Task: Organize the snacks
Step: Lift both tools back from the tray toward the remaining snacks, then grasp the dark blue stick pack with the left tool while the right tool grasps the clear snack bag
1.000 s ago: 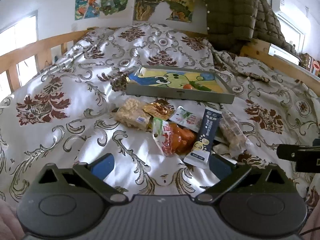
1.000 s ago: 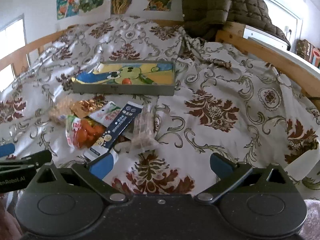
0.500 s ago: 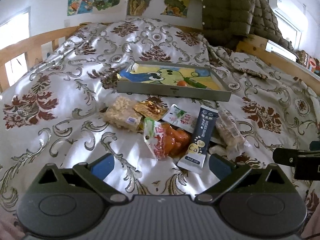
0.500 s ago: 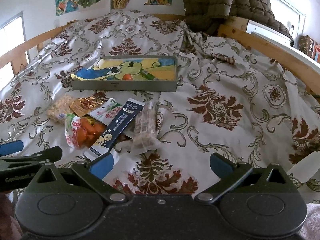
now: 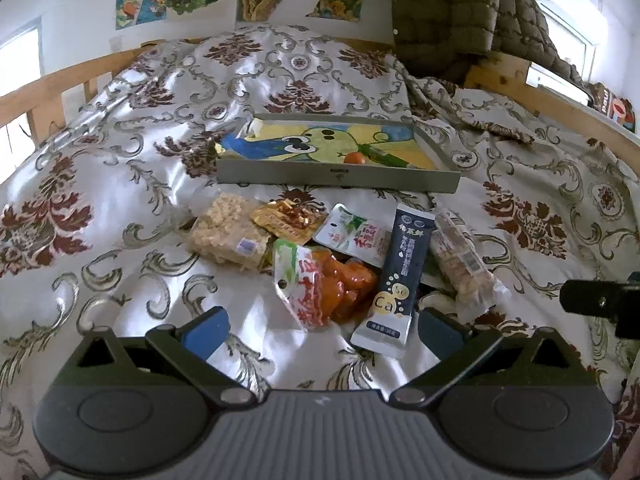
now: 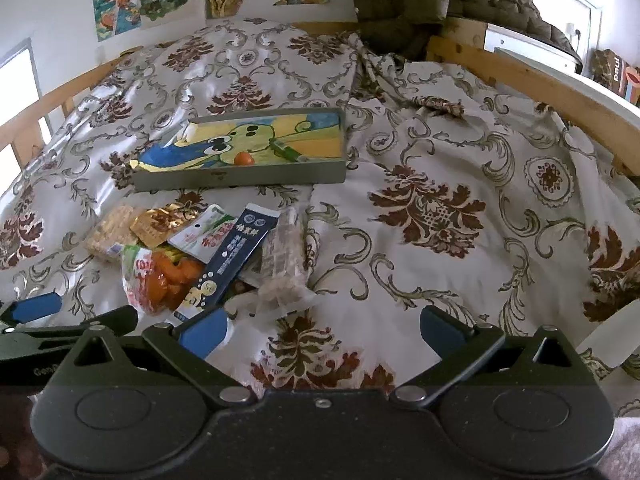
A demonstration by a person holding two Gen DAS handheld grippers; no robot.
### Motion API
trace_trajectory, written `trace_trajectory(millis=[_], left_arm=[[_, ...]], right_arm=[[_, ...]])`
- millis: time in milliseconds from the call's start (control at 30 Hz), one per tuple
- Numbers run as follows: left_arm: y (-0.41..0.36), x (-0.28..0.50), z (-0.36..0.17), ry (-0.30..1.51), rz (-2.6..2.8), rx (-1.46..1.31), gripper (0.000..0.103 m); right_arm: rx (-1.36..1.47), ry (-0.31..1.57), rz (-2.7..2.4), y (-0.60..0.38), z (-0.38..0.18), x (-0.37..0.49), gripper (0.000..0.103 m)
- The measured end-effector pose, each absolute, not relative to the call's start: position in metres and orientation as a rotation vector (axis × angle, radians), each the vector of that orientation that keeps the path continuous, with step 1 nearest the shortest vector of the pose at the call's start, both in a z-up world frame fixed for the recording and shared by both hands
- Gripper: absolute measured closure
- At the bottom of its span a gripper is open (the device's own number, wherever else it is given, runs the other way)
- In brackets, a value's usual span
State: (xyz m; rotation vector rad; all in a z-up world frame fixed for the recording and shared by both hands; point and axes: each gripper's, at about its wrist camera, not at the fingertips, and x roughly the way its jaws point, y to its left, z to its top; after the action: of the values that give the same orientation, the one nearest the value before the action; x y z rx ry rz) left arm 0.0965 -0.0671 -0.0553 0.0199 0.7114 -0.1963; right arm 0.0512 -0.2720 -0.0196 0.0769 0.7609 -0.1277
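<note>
Left wrist view: left gripper (image 5: 322, 328) spread wide, empty, above the floral satin bedspread (image 5: 132, 200). Pile of plastic-wrapped snack packets (image 5: 340, 256) lay just ahead, beside the shallow grey cartoon-printed tray (image 5: 340, 174).

Right wrist view: right gripper (image 6: 322, 326) likewise spread, empty; packets to its left.

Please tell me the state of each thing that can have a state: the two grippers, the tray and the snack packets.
left gripper: open, holds nothing
right gripper: open, holds nothing
tray: flat on the bed, no snacks inside
dark blue packet: sealed, lying on other packets
orange snack bag: sealed, lying on the blanket
rice cracker pack: sealed, lying beside the pile
</note>
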Motion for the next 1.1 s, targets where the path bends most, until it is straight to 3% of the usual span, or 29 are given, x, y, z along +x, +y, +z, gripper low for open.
trace_trajectory(millis=[400,833,1100], left_arm=[[-0.094,0.123,-0.070,0.701,-0.349,0.122,0.000],[-0.124,0.156,-0.084,0.621,-0.525,0.281,0.000],[-0.128,0.177,-0.098,0.652,-0.585,0.272,0.006]], right_arm=[[0.085,0.777,-0.090,-0.290,-0.016,0.089,0.001],[-0.116,0.759,0.066,-0.285,-0.041,0.149,0.001],[-0.027,0.790,0.150,-0.291,-0.060,0.173,0.017]])
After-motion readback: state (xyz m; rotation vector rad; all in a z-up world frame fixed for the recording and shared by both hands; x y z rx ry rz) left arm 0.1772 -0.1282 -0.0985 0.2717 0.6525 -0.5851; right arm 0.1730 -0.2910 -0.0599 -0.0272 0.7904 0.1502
